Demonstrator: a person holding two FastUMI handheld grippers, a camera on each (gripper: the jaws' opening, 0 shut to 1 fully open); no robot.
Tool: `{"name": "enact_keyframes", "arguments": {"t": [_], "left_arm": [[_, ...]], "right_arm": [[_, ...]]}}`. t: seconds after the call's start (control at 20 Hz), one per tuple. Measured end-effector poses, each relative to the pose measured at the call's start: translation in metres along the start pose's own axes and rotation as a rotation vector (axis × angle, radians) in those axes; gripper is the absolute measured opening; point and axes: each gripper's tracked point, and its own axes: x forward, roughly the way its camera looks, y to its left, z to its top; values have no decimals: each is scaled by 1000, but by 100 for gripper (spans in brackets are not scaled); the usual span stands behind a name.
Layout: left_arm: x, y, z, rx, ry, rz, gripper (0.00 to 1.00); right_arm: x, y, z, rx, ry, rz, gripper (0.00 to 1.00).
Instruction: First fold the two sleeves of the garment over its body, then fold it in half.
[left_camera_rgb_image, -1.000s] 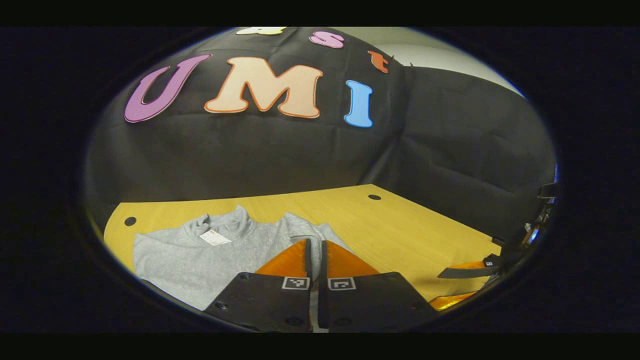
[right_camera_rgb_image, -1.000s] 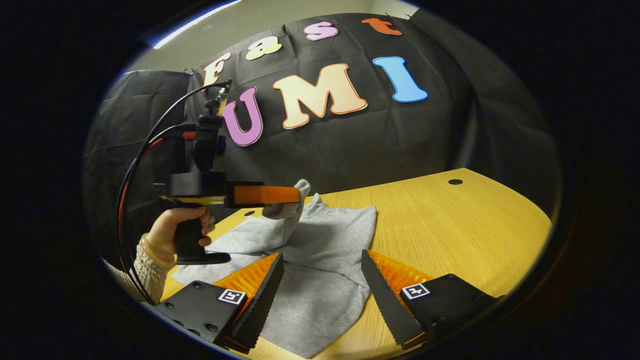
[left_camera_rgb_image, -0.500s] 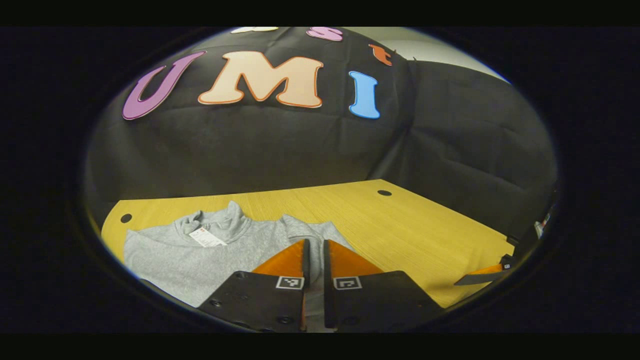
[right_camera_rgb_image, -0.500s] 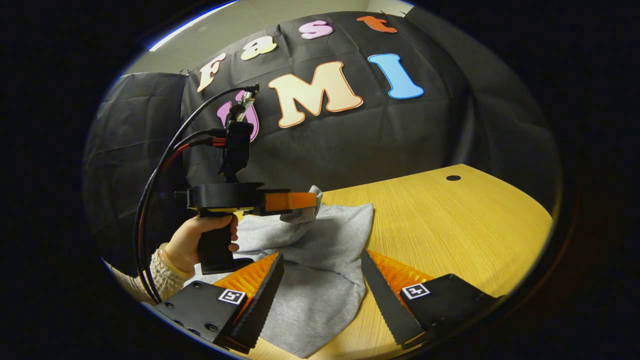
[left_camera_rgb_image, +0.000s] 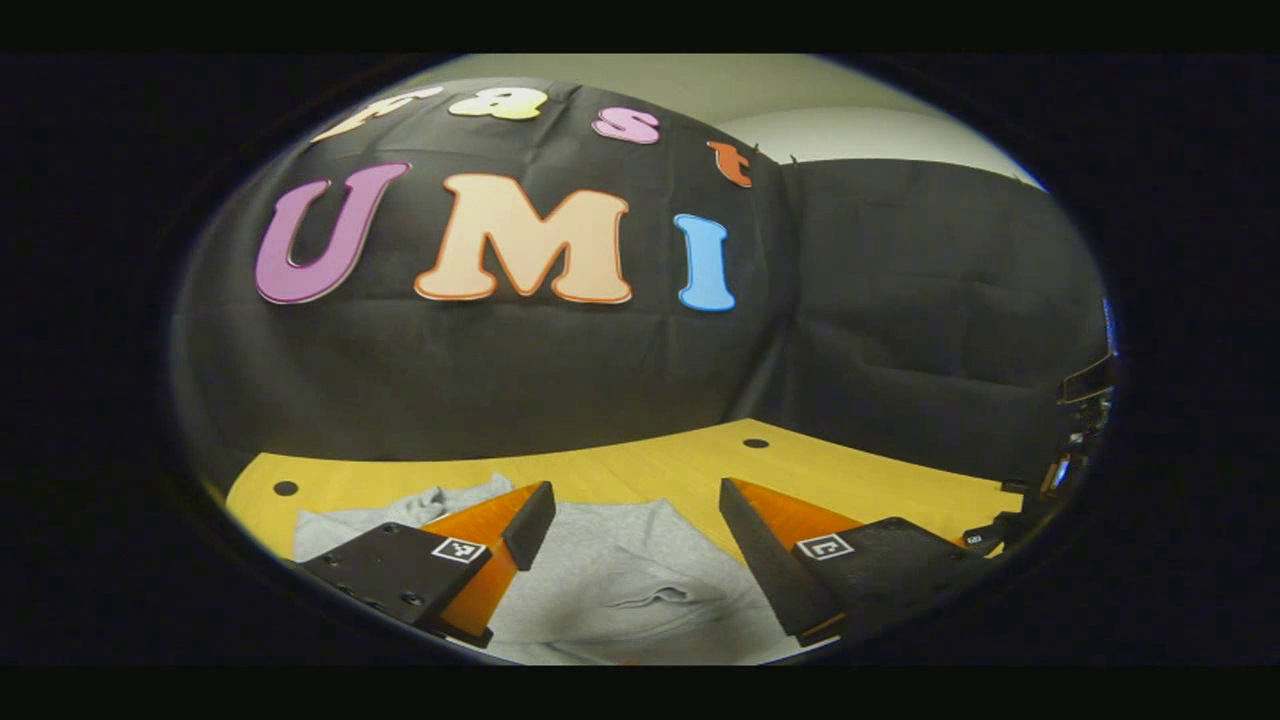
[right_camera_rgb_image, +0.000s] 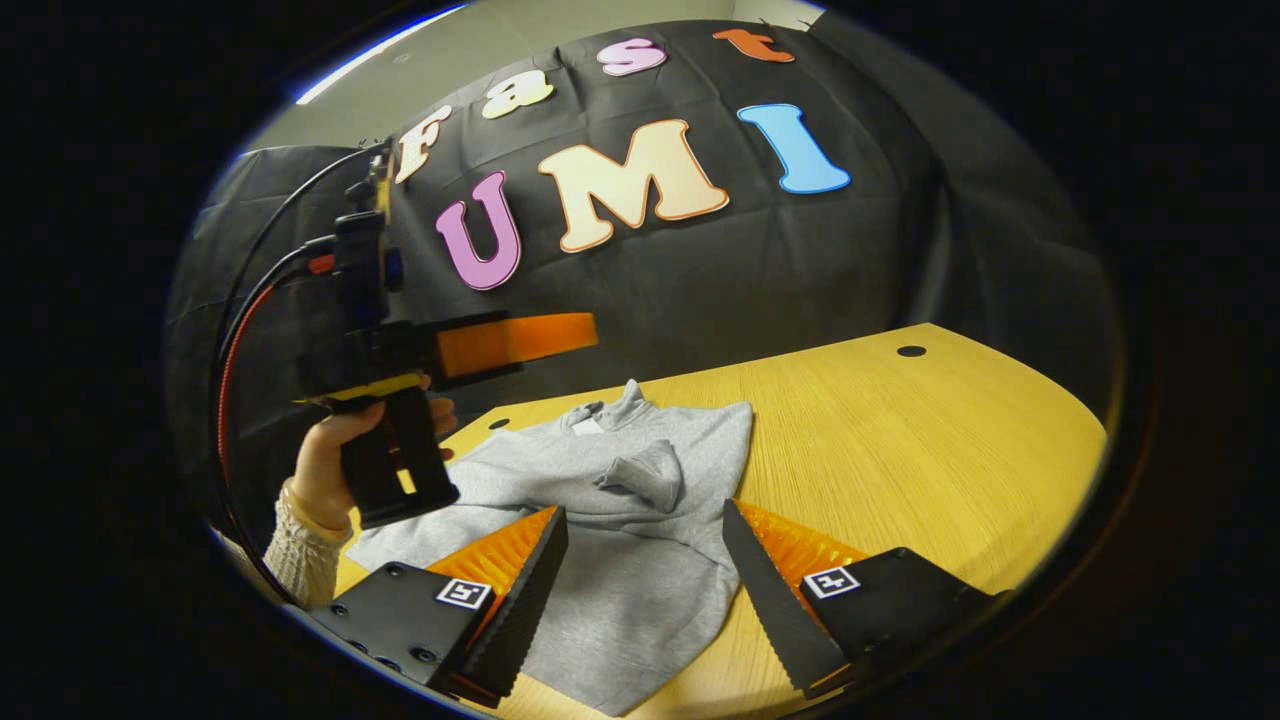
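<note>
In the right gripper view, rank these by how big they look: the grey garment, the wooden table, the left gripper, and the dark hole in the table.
1. Wooden table
2. Grey garment
3. Left gripper with its handle; it is held nearer the camera than the garment's far part, so its look is inflated
4. Dark hole, smallest by far

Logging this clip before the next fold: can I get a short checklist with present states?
1. Left tool open, free of cloth: ok.
2. Folded sleeve lying on the sweatshirt body: ok.
3. Other sleeve folded over: cannot tell.
4. Right tool open above the sweatshirt: ok.
5. Sweatshirt lying wholly on the table: cannot tell, its near hem is cut off.
</note>
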Motion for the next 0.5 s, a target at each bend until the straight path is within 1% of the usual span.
{"name": "enact_keyframes", "arguments": {"t": [0.25, 0.5], "left_arm": [[-69, 37, -10, 56, 26, 64, 96], [-141, 63, -33, 60, 107, 128, 97]], "right_arm": [[0, 11, 0, -20, 11, 10, 97], [-1, 26, -11, -46, 39, 19, 97]]}}
